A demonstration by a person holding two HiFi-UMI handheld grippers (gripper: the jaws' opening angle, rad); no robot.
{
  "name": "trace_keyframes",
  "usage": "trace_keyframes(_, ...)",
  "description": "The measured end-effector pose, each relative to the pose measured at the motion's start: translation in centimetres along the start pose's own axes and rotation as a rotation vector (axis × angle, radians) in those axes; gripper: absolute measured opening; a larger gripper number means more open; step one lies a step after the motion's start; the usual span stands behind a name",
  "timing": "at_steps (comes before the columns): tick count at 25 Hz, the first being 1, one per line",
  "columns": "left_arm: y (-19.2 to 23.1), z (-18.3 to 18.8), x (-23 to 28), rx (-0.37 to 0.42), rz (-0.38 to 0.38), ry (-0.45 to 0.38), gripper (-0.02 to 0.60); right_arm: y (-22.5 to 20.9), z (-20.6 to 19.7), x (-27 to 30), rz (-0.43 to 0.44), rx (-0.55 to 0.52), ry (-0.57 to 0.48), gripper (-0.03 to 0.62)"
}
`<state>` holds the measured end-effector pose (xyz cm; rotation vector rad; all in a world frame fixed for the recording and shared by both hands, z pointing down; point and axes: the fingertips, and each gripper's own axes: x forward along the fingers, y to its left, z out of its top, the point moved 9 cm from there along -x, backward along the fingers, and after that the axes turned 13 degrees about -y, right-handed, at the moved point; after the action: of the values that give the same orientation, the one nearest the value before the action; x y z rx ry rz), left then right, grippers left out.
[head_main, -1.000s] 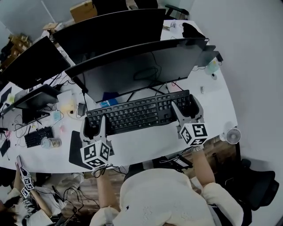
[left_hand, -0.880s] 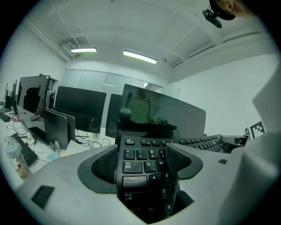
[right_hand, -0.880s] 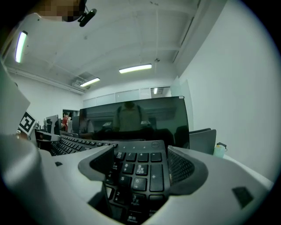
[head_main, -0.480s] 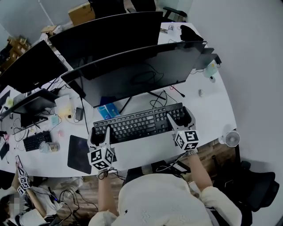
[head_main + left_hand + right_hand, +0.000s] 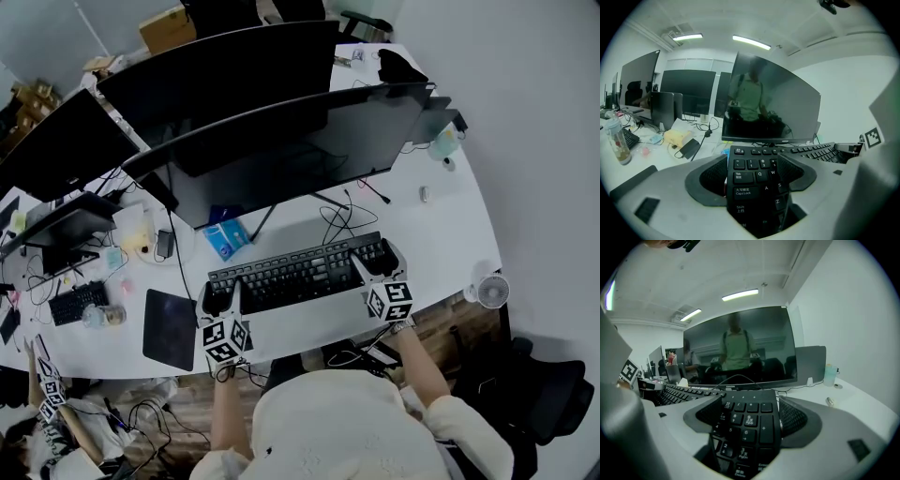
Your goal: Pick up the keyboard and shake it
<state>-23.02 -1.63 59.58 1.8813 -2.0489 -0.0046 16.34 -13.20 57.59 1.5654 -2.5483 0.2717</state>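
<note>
A long black computer keyboard (image 5: 298, 272) is being held by both ends in front of the wide black curved monitor (image 5: 281, 155), on the person's side of it and roughly parallel to its lower edge. Its left end is being gripped by the left gripper (image 5: 218, 298). In the left gripper view the two grey jaws are being pressed against that end, with the Tab, Caps Lock and Shift keys showing between them. Its right end is being gripped by the right gripper (image 5: 380, 265). In the right gripper view the jaws are being closed on the number pad, whose keys are filling the gap between the pads.

Whether the keyboard is clear of the white desk (image 5: 441, 234) cannot be told. A loop of thin black cable (image 5: 339, 221) is lying below the monitor's stand. A flat blue packet (image 5: 226, 240) is lying under the monitor's left half. A small round white fan (image 5: 492, 291) is standing well to the right of the monitor, at the desk's near edge.
</note>
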Motion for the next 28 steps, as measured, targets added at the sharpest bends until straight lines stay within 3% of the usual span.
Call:
trace_keyframes(8,0.1,-3.9,1.3,-0.013,0.014,0.064,0.328,-1.2,-4.3,0.4,-0.018,0.028,0.067,0.373)
trace_keyframes(28,1.1,-11.3,4.0,-0.077,0.059,0.218,0.328,-2.9,-10.6,3.4,-0.015,0.027,0.223,0.376)
